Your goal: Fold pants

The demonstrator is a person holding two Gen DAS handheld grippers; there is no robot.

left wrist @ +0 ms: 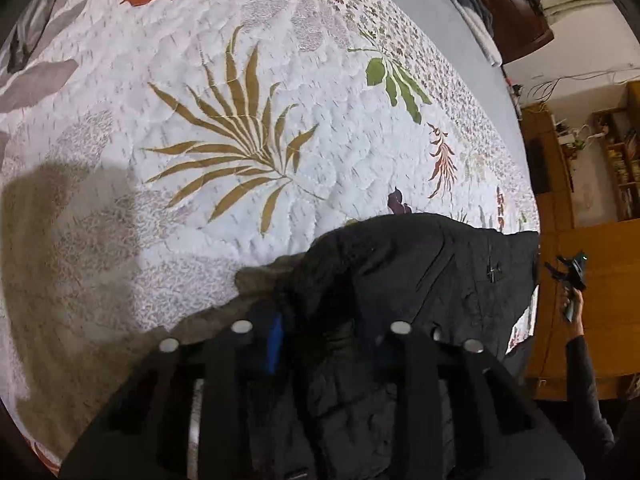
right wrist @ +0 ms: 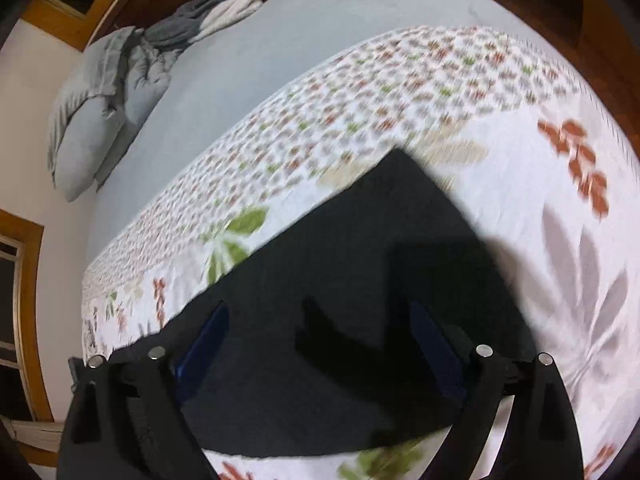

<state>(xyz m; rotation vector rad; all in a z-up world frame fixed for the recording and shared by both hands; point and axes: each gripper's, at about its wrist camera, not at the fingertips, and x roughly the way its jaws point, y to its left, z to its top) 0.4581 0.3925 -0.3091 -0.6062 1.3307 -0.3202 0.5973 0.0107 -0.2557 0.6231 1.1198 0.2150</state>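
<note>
The black fabric pants (right wrist: pixel 352 280) lie on the leaf-printed white quilt (right wrist: pixel 540 240). The left gripper (left wrist: pixel 326 344) pinches their bunched edge; the right gripper (right wrist: pixel 320 344) hovers wide directly above them.

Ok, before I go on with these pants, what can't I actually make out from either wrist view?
- Left wrist: the pants bunch over the left gripper, hiding whether it grips cloth.
- Left wrist: the right gripper is tiny at the frame edge; its jaws are unreadable.
- Right wrist: motion blur smears the pants and quilt; no folds or seams show.
- Right wrist: the lower pants edge sits behind the right gripper.
</note>
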